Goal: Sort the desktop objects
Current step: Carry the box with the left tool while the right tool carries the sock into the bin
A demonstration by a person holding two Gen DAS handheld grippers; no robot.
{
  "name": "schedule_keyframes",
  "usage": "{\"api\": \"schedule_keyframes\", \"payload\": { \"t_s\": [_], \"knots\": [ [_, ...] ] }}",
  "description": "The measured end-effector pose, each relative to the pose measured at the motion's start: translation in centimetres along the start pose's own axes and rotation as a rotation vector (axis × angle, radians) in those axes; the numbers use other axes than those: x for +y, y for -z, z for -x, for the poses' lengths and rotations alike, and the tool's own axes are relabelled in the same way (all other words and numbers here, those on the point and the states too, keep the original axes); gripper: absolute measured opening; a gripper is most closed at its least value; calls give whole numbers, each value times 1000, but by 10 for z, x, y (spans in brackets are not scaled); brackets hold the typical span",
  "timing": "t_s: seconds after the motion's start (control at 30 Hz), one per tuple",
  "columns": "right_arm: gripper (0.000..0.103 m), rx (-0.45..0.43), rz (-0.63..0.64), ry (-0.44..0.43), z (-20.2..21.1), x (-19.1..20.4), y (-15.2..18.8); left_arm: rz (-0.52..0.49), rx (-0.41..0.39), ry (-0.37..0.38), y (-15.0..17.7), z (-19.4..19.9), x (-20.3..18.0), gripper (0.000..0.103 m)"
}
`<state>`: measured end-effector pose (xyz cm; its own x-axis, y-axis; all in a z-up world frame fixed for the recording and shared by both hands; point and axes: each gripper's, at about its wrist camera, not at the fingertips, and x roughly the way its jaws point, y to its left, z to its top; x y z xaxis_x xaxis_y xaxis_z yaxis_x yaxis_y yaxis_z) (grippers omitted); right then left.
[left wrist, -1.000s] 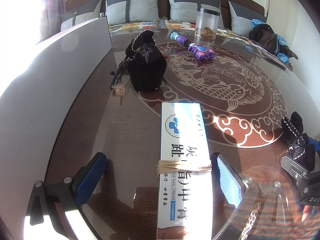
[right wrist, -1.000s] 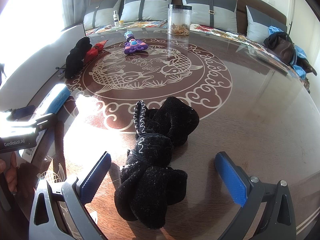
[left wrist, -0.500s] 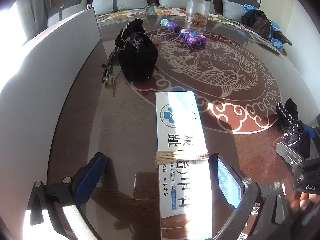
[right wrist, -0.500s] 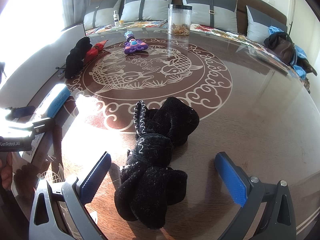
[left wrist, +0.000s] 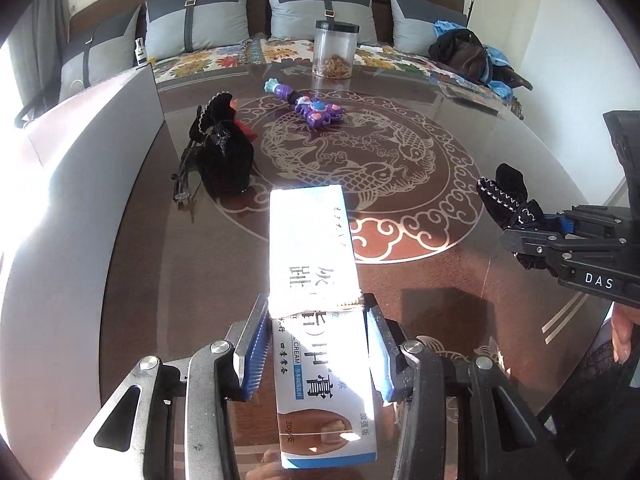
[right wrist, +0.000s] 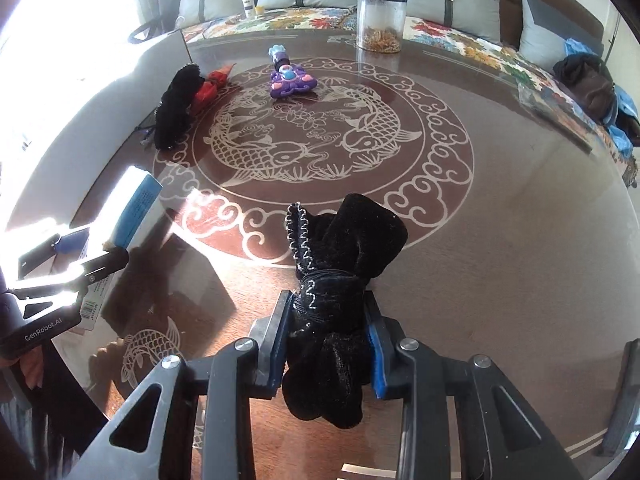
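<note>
A long white and blue nail cream box (left wrist: 310,248), bound with a rubber band, lies between the blue pads of my left gripper (left wrist: 316,320). The jaws are closing, and the pads press on its sides near the band. A black velvet pouch (right wrist: 348,232) with white stitching sits in my right gripper (right wrist: 326,320), whose jaws are also closing, with the pads squeezing its middle. Both things hang just above the round glass-topped table (right wrist: 520,240). The left wrist view shows the right gripper (left wrist: 560,240) and its pouch at the right edge.
A second black pouch (left wrist: 224,156) with a red thing behind it stands at the left. A purple toy (left wrist: 316,110) and a clear jar (left wrist: 334,50) are farther back. A grey panel (left wrist: 80,160) lines the table's left side. A cushioned sofa with bags (left wrist: 460,52) runs behind.
Both grippers stood wide open around their things and have now shut on them: the left on the box, the right on the pouch. Both have risen a little with them.
</note>
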<state>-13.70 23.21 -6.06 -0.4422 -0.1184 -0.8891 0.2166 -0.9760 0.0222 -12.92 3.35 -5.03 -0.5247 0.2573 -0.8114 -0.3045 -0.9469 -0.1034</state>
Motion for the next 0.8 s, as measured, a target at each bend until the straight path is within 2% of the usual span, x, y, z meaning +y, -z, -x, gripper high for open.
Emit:
{"api": "schedule_keyframes", "payload": {
  "t_s": [0.13,0.23,0.33,0.4,0.6,0.7,0.8],
  "knots": [
    [33,-65,55,-22,35,26,-25,52,-108,48,-14,55,19,43],
    [33,-135,105,-63,61,62,-52,105,-177,55,-25,95,51,43],
    [33,-201,166,-126,82,113,-80,156,-216,10,-28,129,99,43],
    [33,-231,209,-184,92,155,-97,192,-226,-58,-26,144,138,43],
    [33,-252,372,-343,94,292,-124,376,-168,-220,3,155,256,43],
    [34,-244,488,-346,79,354,-126,406,-97,-275,21,139,285,43],
    [34,-203,564,-302,50,393,-124,411,-1,-310,37,116,300,44]
  ]
}}
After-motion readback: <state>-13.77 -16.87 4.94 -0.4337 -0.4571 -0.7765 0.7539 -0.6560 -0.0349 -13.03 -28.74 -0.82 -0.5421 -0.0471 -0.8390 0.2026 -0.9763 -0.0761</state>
